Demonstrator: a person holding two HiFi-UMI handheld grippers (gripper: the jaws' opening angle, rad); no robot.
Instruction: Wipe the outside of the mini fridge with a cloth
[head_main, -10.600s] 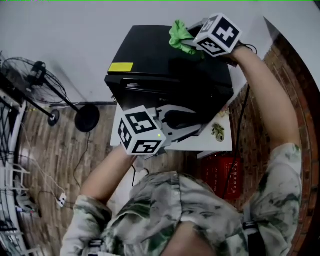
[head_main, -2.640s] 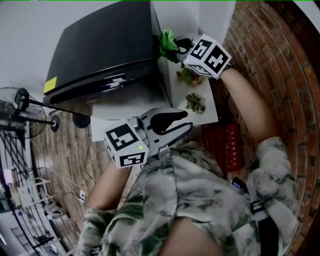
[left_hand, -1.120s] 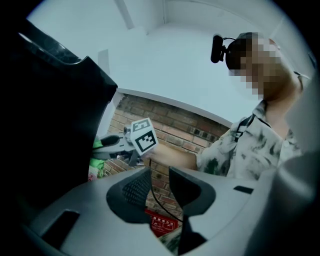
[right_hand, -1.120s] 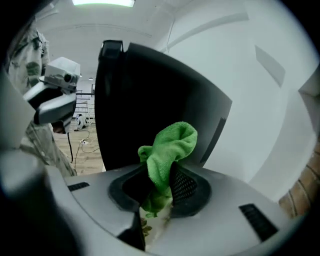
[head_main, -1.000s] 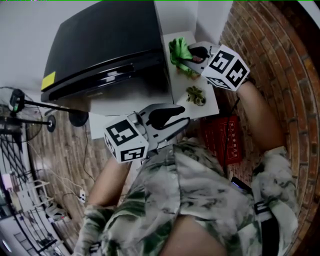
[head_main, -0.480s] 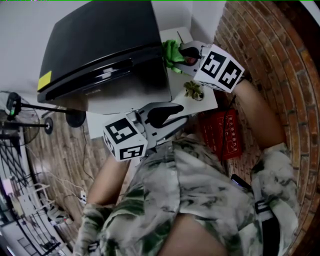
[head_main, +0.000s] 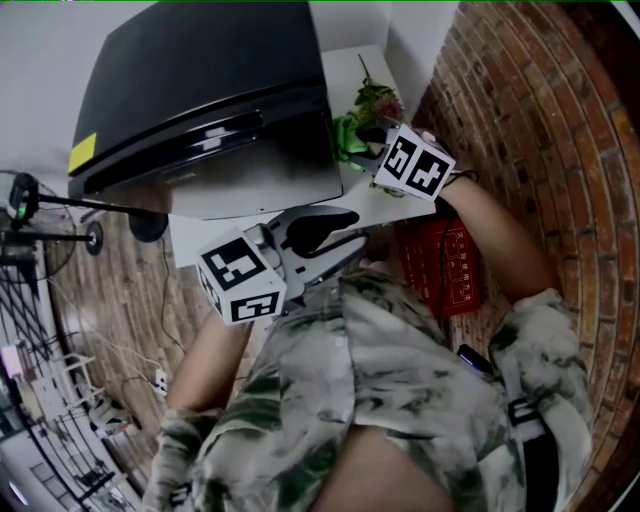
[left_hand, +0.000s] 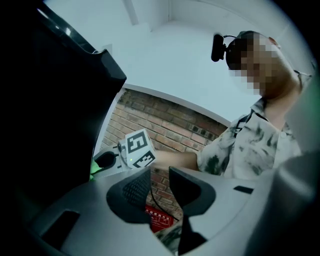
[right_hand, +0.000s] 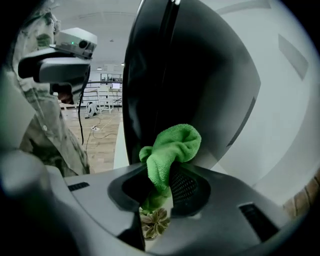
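Cloth (head_main: 347, 133) lower beside mini fridge (head_main: 200, 90)

A workroom (brick wall (head_main: 520, 90), plank floor (head_main: 110, 290), standing fan (head_main: 148, 226)).

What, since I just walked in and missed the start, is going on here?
A person holds a gripper in each hand and is cleaning a black mini fridge that stands on a white table. The right tongs are shut on a green cloth, held at the fridge's right side wall near its front edge. The left tongs are open and empty, held low in front of the fridge.
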